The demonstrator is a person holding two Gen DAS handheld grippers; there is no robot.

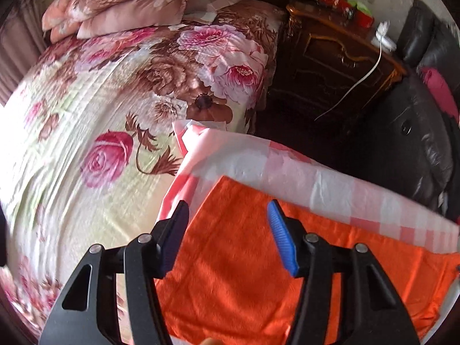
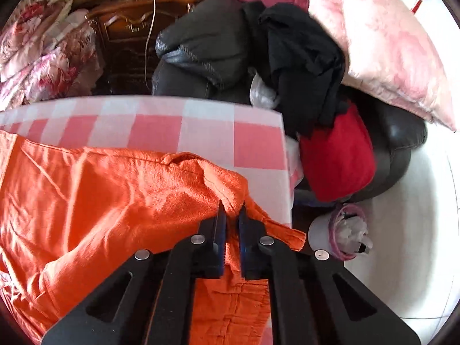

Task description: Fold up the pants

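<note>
On a pink-and-white checked worktop [image 2: 161, 132], the orange pants [image 2: 109, 189] lie spread and creased, covering most of the cloth. At the pants' end nearest the worktop's right-hand edge, my right claw [image 2: 232, 210] is clamped tight on a raised ridge of the orange fabric, its two black fingers pressed together with only the pinched cloth between them. That bunched fold stands up from the rest of the garment, which lies flat toward the far side of the worktop.

Over the other end of the pants, my left claw [image 1: 228, 212] hangs with its jaws apart, blue ribbed pads [image 1: 283, 238] facing each other across a wide gap. Nothing sits between them; orange fabric [image 1: 244, 276] shows below, and I cannot tell whether the fingertips touch it. The view from this claw is smeared with motion blur.

Beyond the pants, past the worktop's far edge, a floral bedspread [image 1: 95, 132] with pink roses covers a bed, pillows [image 1: 120, 3] heaped at its head. Beside the bed stands a dark carved wooden cabinet [image 1: 336, 57] with a white cable [image 1: 365, 77] trailing down its front. Past the pants on the right claw's side, a dark leather chair [image 2: 210, 49] is piled with black clothing [image 2: 302, 66], a red garment [image 2: 336, 155] and a pink pillow [image 2: 379, 49].
</note>
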